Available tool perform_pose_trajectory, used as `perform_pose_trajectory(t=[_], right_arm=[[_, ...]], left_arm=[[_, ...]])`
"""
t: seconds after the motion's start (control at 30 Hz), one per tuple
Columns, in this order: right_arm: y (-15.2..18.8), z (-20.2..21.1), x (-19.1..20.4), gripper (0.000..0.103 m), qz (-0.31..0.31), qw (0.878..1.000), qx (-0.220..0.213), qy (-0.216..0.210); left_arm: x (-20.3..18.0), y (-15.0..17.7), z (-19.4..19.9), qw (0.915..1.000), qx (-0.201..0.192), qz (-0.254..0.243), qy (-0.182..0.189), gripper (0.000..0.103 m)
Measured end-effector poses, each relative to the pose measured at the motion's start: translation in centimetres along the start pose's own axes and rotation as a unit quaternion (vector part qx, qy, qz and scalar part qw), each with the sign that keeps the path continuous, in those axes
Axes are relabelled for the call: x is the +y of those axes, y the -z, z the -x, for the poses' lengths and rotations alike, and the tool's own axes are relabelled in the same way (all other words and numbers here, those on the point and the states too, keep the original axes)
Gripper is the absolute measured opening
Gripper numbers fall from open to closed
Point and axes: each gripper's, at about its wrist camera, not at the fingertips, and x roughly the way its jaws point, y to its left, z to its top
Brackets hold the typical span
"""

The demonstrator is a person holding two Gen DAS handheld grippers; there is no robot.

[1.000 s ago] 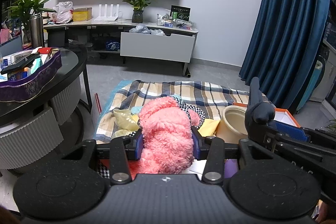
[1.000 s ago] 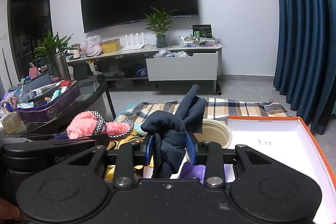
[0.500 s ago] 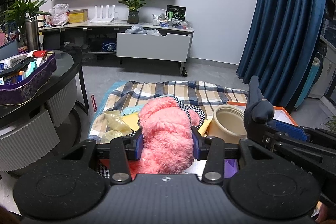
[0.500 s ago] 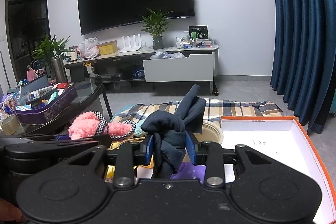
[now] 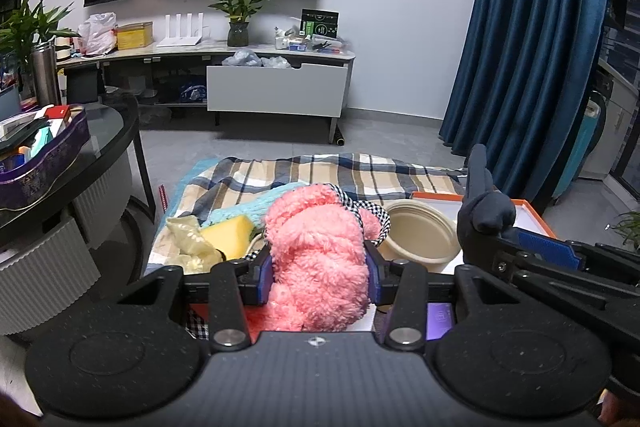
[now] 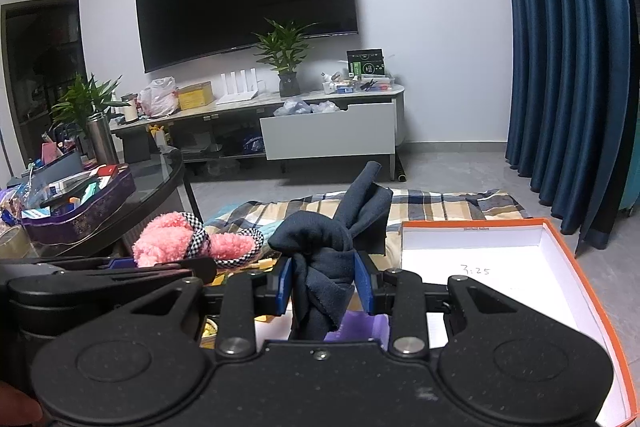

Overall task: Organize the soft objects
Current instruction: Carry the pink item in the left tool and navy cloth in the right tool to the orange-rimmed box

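My left gripper [image 5: 318, 277] is shut on a fluffy pink slipper [image 5: 316, 251] with checked trim, held above the plaid blanket [image 5: 320, 171]. The slipper also shows at the left of the right wrist view [image 6: 176, 239]. My right gripper [image 6: 324, 285] is shut on a knotted dark navy cloth [image 6: 328, 247], held up beside an open orange-edged white box [image 6: 500, 259]. The navy cloth also shows at the right of the left wrist view [image 5: 482, 203].
On the blanket lie a yellow sponge [image 5: 228, 233], a cream crumpled item [image 5: 186, 237], a teal cloth [image 5: 248, 205] and a beige bowl [image 5: 420, 233]. A round dark table [image 5: 80, 163] with a purple tray [image 5: 44, 155] stands left. A TV cabinet [image 5: 276, 95] and blue curtain [image 5: 532, 47] are behind.
Both grippers have shifted slightly with their loads still held. The yellow sponge and cream item now show more fully to the left of the slipper.
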Motion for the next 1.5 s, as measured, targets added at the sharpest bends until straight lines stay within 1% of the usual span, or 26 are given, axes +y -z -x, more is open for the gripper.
perform_pose_trajectory(t=[0.83,1.23,1.5], right_arm=[[-0.1,0.6,-2.8,0.041,-0.019,1.000,-0.005,0.018],[0.0,0.8,-5.3,0.041,-0.036,0.999,-0.008,0.033],[0.1,0.8,-7.7,0.041,-0.050,0.998,-0.009,0.048]], left_arm=[[-3.3,0.0,-0.3,0.9994,0.000,-0.028,0.021,0.044],[-5.4,0.1,-0.9,0.9984,0.005,-0.046,0.033,0.044],[-7.2,0.0,-1.6,0.9969,0.007,-0.063,0.046,0.044]])
